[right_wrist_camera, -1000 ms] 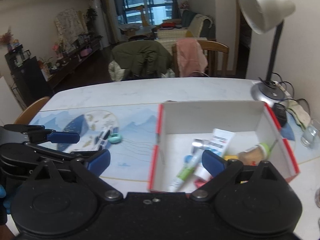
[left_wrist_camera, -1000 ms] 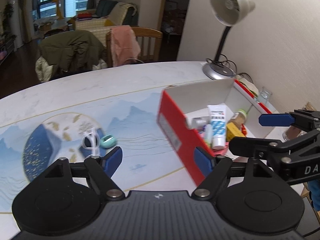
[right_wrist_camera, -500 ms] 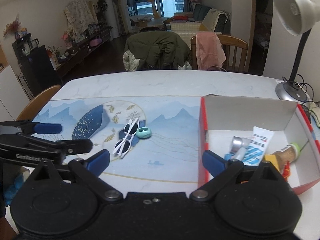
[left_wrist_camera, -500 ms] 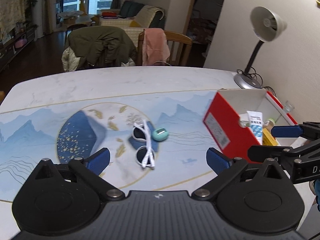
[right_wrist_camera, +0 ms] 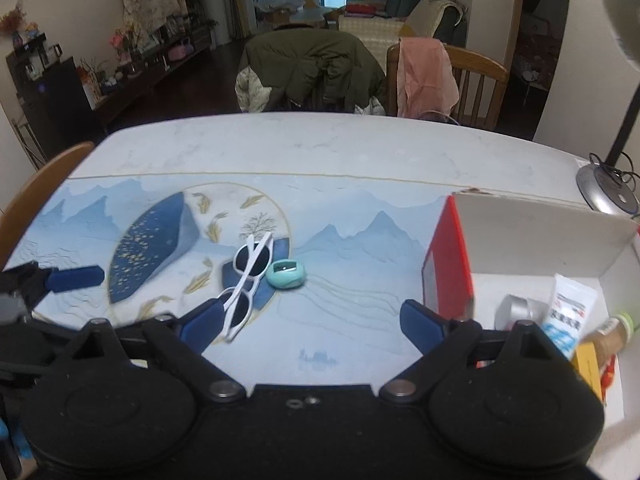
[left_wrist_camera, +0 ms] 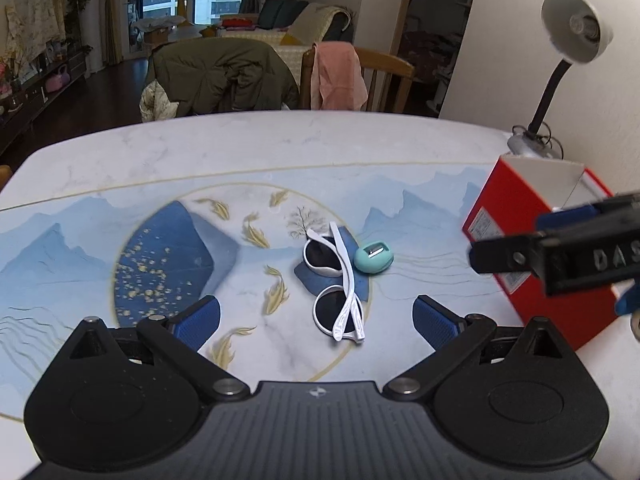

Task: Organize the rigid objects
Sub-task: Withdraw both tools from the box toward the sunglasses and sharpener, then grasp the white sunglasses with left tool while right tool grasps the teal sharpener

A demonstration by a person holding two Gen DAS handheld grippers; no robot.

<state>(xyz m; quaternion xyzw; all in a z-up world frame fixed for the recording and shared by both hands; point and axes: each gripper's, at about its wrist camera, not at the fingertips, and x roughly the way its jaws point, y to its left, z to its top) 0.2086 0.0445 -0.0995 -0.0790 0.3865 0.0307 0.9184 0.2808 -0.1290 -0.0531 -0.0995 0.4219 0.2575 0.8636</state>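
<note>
Half the box (left_wrist_camera: 516,240) — cut off.

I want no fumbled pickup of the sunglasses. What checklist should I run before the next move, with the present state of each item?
1. Left gripper jaws open and empty: ok.
2. Right gripper jaws open and empty: ok.
3. White sunglasses free on the table, nothing lying on them: ok.
4. Room around the sunglasses: not ok; the teal oval object sits right beside one lens, and whether they touch cannot be told.
5. Red box open with free floor space beside the white tube: ok.
6. Sunglasses arms folded: ok, they lie crossed over the lenses.
</note>
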